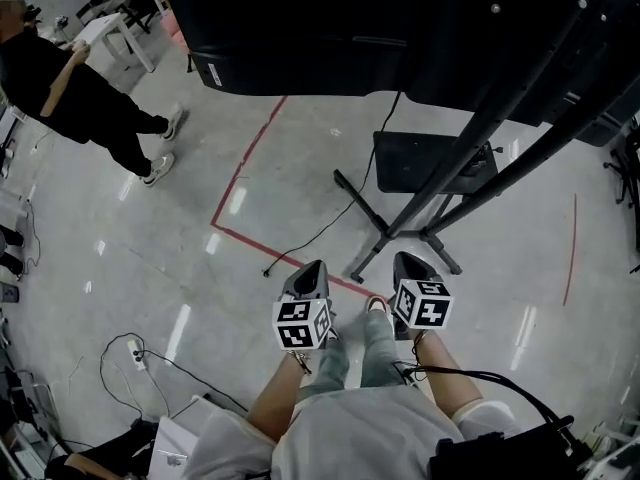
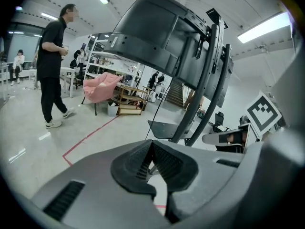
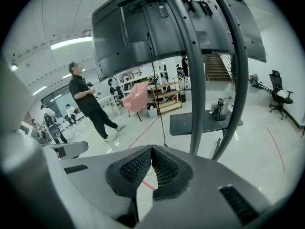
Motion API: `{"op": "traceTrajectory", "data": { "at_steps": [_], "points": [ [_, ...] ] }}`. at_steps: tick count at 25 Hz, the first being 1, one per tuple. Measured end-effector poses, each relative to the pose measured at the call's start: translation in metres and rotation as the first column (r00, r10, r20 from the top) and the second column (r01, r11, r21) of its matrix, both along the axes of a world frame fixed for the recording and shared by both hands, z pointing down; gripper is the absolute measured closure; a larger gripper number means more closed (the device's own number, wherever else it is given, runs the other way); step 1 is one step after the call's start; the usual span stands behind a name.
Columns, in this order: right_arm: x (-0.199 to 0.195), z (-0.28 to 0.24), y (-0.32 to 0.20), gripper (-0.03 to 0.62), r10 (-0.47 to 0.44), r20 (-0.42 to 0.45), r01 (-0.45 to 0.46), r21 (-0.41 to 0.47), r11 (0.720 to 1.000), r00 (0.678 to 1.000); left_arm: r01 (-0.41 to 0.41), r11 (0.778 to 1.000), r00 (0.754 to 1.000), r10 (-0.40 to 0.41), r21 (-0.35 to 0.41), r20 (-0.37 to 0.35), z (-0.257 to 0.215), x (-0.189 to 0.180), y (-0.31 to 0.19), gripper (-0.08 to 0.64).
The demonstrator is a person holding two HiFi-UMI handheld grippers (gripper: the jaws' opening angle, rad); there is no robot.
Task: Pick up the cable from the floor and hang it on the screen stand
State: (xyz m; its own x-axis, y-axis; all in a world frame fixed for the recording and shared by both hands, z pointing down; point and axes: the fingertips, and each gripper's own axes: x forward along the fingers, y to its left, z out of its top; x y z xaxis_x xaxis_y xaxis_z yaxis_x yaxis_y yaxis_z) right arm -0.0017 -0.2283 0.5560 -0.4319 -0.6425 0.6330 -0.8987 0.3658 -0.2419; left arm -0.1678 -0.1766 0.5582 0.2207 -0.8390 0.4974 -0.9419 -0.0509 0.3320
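"Which step are you on?"

"The approach, I'd say. The stand (image 1: 432,206) and its screen (image 1: 350,28) are just ahead. The cable (image 1: 318,234) runs from under the screen across the floor (image 1: 200,248), and its plug end (image 1: 267,271) lies near my left gripper (image 1: 311,271). Nothing is lifted yet."

"And the jaws?"

"Both grippers are pressed together and empty. My right gripper (image 1: 408,264) is near the stand's foot."

"Next?"

"I think I should spread the left one, drop to the plug end and pinch it, then raise it to the stand."
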Motion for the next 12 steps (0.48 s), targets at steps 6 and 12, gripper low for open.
{"op": "traceTrajectory", "data": {
  "at_steps": [6,12],
  "points": [
    [-0.001,0.022,-0.031,0.574,-0.053,-0.006,0.053,-0.021,0.998,0.999,-0.017,0.999,1.0,0.018,-0.029,0.019,0.021,0.012,-0.026,0.557],
    [0.001,0.068,-0.046,0.574,-0.071,0.001,0.071,-0.053,0.996,0.997,-0.097,0.995,0.99,0.099,-0.026,0.096,0.079,0.02,-0.066,0.557]
  ]
}}
